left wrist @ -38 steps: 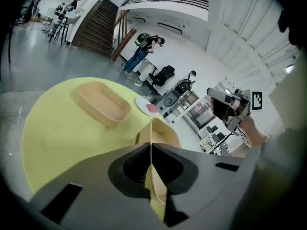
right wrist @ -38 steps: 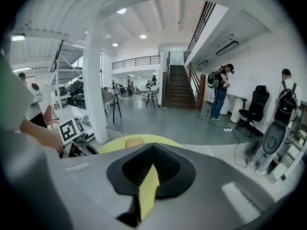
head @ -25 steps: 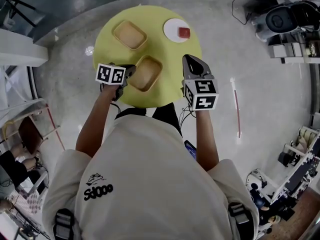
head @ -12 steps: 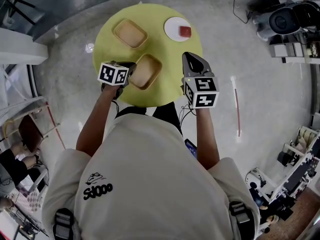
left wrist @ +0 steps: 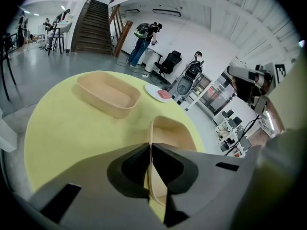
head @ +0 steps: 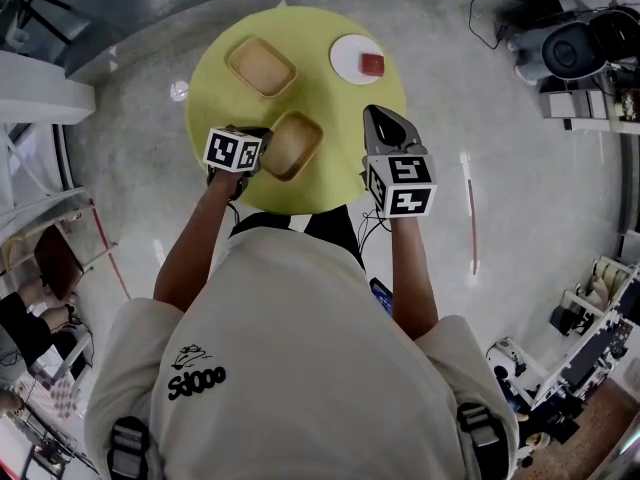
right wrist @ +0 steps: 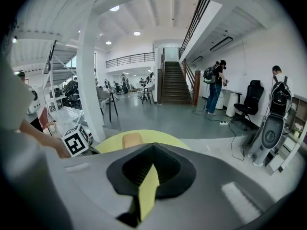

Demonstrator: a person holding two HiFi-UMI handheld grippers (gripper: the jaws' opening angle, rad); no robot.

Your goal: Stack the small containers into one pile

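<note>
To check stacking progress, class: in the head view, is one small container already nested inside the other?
No, the far container and the near container lie apart, neither inside the other.

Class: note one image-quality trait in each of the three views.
Head view: fisheye curves the floor around the yellow table, evenly lit. Left gripper view: black circular vignette; far container sharp. Right gripper view: white pillar bows; ceiling lamps burn white.

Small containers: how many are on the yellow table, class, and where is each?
2. The far container sits at the back left of the yellow table. The near container lies closer to the person, its wall clamped in the left gripper. None seems hidden.
</note>
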